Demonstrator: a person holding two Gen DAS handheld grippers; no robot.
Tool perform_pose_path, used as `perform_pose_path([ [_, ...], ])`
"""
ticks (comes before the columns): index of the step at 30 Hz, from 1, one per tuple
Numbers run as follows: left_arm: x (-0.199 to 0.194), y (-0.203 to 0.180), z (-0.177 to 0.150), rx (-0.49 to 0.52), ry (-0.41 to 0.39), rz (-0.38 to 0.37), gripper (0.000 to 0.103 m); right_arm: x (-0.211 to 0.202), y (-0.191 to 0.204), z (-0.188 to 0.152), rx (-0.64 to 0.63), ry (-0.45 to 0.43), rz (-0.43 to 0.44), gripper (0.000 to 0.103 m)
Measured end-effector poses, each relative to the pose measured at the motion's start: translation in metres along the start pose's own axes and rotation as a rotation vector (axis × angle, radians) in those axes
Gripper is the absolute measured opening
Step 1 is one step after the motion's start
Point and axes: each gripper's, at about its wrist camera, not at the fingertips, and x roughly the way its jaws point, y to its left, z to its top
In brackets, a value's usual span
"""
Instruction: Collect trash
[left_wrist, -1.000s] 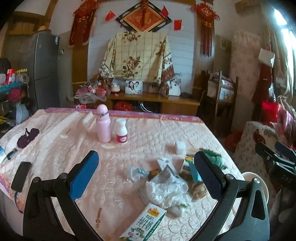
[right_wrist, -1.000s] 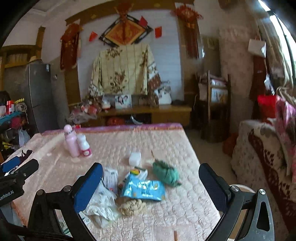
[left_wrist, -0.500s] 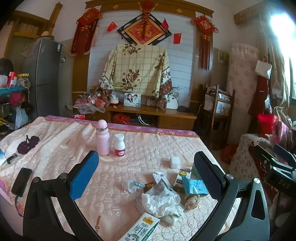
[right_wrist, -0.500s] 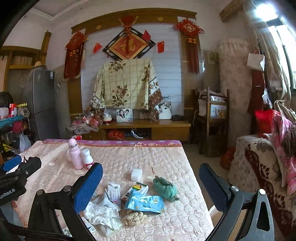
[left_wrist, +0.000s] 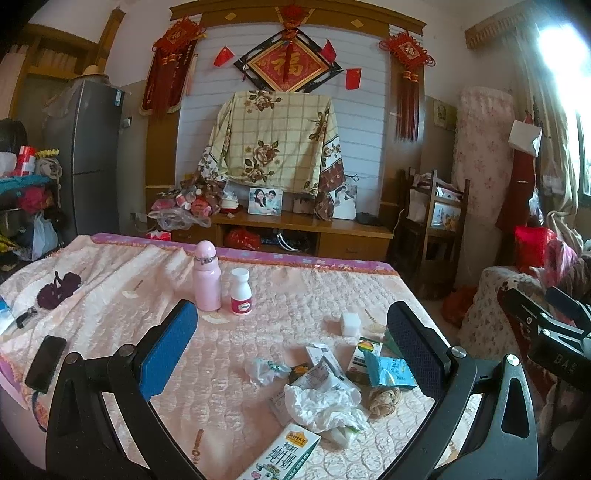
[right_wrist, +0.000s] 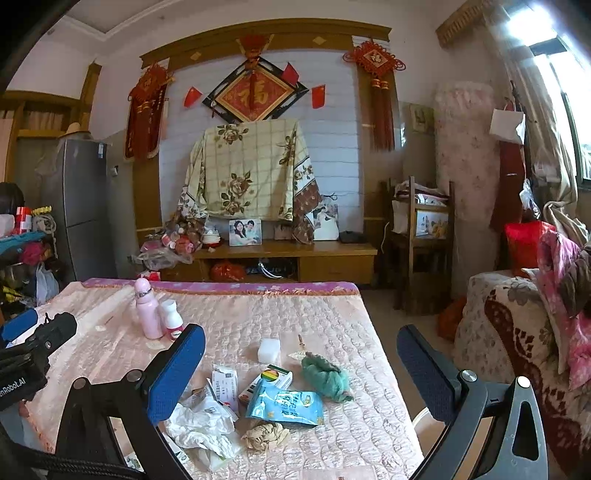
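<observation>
Trash lies in a heap on the pink quilted table (left_wrist: 122, 280): crumpled white paper (left_wrist: 321, 404) (right_wrist: 201, 424), a blue snack packet (left_wrist: 389, 371) (right_wrist: 286, 402), a small green-and-white box (right_wrist: 267, 382), a tan crumpled wad (left_wrist: 384, 398) (right_wrist: 266, 435), a green cloth lump (right_wrist: 325, 376) and a milk carton (left_wrist: 282, 458). My left gripper (left_wrist: 291, 350) is open and empty, held back from the heap. My right gripper (right_wrist: 301, 373) is open and empty, above the heap's right side.
A pink bottle (left_wrist: 207, 277) and a small white bottle (left_wrist: 241, 291) stand at mid-table. A white cube (left_wrist: 350, 324) sits near the heap. A black phone (left_wrist: 46, 363) lies at the left edge. A sofa (right_wrist: 517, 332) stands to the right. A white bin rim (right_wrist: 423, 417) shows below the table's right edge.
Both grippers have tilted up and drawn back, so the table and trash sit lower in both views. Both stay open and empty. Nothing on the table has moved.
</observation>
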Motion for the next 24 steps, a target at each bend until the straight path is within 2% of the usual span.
perform_pose_path([
  [24, 0.006, 0.001, -0.006, 0.024, 0.008, 0.039, 0.102, 0.010, -0.008, -0.009, 0.012, 0.033, -0.016, 0.103],
])
